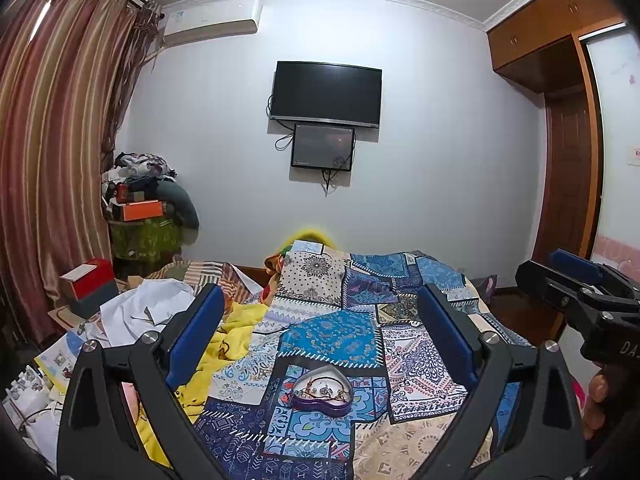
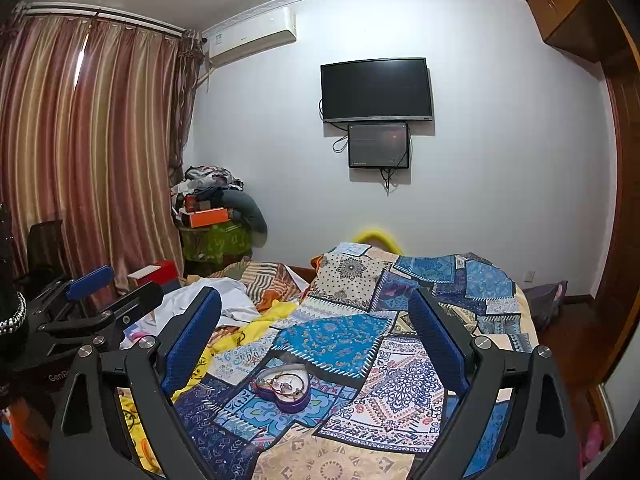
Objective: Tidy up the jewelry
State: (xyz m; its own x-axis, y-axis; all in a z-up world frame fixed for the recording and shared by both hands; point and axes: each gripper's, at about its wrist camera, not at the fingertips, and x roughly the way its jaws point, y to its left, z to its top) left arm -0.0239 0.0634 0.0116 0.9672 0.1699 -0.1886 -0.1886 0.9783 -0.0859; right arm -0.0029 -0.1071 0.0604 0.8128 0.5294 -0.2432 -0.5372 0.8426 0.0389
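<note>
A purple heart-shaped tin lies open on the patchwork bedspread, with bracelets and other jewelry inside. It also shows in the right wrist view, jewelry inside. My left gripper is open and empty, held above and short of the tin. My right gripper is open and empty, also above and short of the tin. The right gripper shows at the right edge of the left wrist view; the left gripper shows at the left of the right wrist view.
Yellow cloth and white clothes lie on the bed's left side. A red and grey box stands further left. A clothes pile sits by the curtains. A TV hangs on the wall.
</note>
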